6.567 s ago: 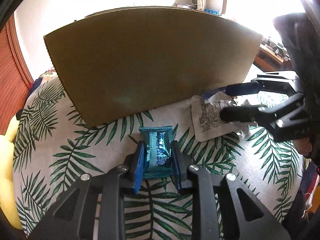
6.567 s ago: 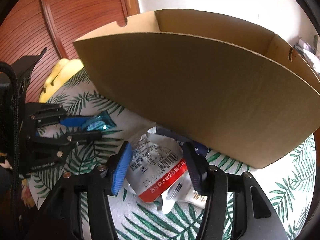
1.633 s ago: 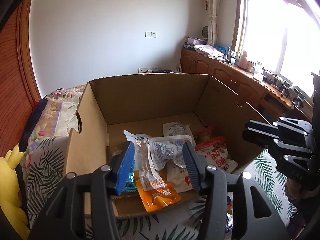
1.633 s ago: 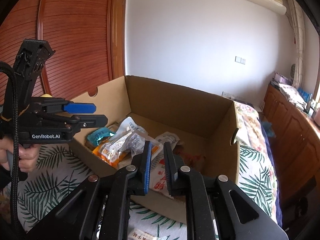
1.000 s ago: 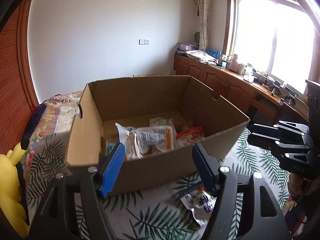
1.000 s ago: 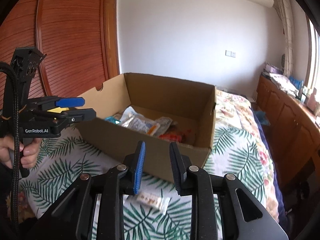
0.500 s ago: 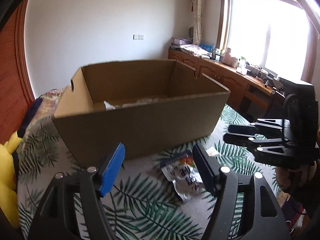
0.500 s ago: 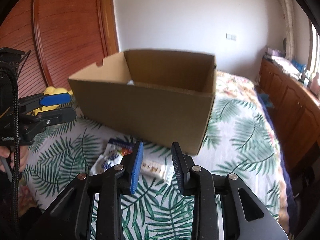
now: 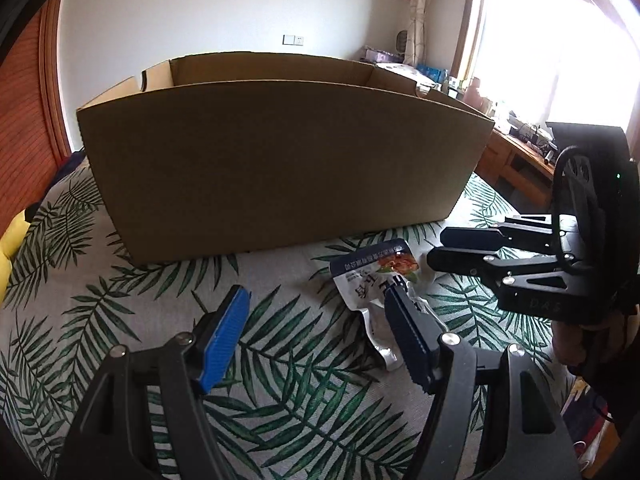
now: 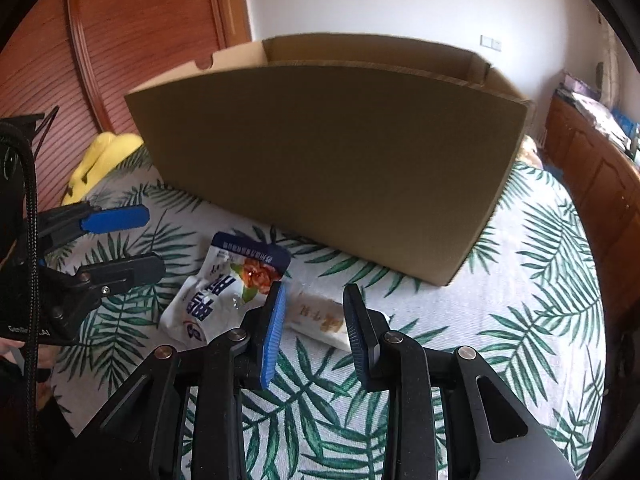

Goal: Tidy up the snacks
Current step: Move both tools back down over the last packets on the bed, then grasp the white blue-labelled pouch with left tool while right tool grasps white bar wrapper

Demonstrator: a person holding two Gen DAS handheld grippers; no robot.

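right gripper (image 10: pixel 314 312): jaws part-spread, nothing pinched. a small pale wrapped bar (image 10: pixel 318 318) lies on the bed between and just ahead of the fingertips; pads look apart from it, though contact at the tips is hard to judge. left gripper (image 9: pixel 316 320): jaws spread wide, empty, over bare leaf-print bedspread (image 9: pixel 280 380). its right finger sits at the edge of a white-and-navy snack pouch (image 9: pixel 372 276); no pad presses on it.

outward: pouch and bar lie side by side on the bedspread, just in front of the near wall of an open cardboard box (image 9: pixel 280 168). both are outside the box. box contents are hidden from both views at this angle.

step in hand, as a judgement: approach for pickup of the last loose snacks, one per gripper. right looks lined up on the bar; next it needs the last bit of descent so the pads straddle it, then a close, lift clear of the box rim, drop inside. left needs a shift toward the pouch before closing. the pouch is crumpled and floppy, so grab the body, not the foil corner.

view differences: right wrist shows the bar, the pouch's full printed face and a yellow plush toy (image 10: pixel 100 160) by the wooden door. left wrist shows no clear sight of the bar, but shows the window side and the right gripper's fingers side-on beside the pouch.
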